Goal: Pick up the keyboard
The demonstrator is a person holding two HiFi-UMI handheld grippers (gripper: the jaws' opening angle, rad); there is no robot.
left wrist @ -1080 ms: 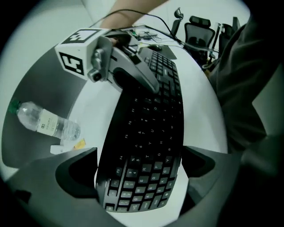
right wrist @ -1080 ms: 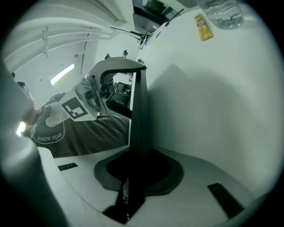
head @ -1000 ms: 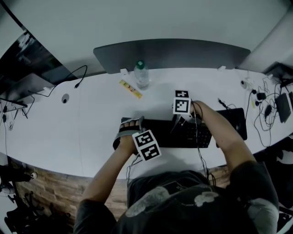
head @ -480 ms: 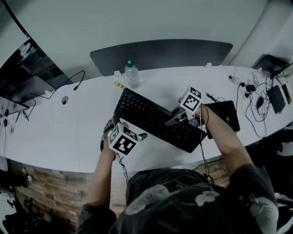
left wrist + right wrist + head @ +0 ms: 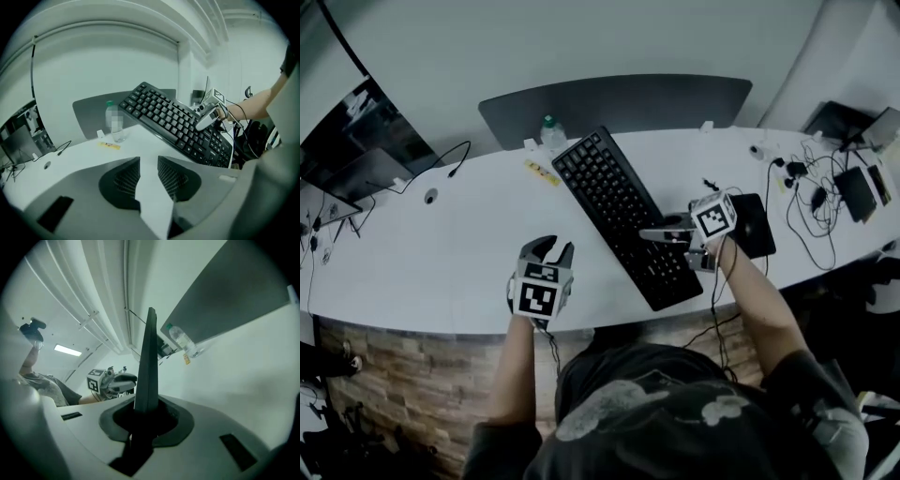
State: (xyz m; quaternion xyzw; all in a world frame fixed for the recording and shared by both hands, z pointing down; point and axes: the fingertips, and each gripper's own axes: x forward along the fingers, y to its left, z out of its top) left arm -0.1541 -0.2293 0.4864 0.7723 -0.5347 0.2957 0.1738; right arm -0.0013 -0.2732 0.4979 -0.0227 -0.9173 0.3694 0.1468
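The black keyboard point(image 5: 619, 202) hangs above the white table point(image 5: 441, 253), slanting from the near right up to the far left. My right gripper point(image 5: 664, 232) is shut on its right long edge near the near end. In the right gripper view the keyboard point(image 5: 149, 357) stands edge-on between the jaws of that gripper point(image 5: 146, 417). My left gripper point(image 5: 551, 251) hovers to the keyboard's left, apart from it. Its jaws are closing with only a narrow gap, and nothing is between them point(image 5: 149, 160). The left gripper view shows the keyboard point(image 5: 176, 124) with the right gripper point(image 5: 208, 117) on it.
A water bottle point(image 5: 548, 131) and a yellow strip point(image 5: 541, 172) lie at the back by the grey divider panel point(image 5: 614, 101). A black pad point(image 5: 755, 223) sits behind the right gripper. Cables and small devices point(image 5: 816, 192) crowd the right end. A monitor point(image 5: 356, 150) stands at left.
The keyboard rose off the table and swung to a diagonal, carried by the right gripper. The left gripper left its end, drew back toward the near left, and its jaws narrowed.
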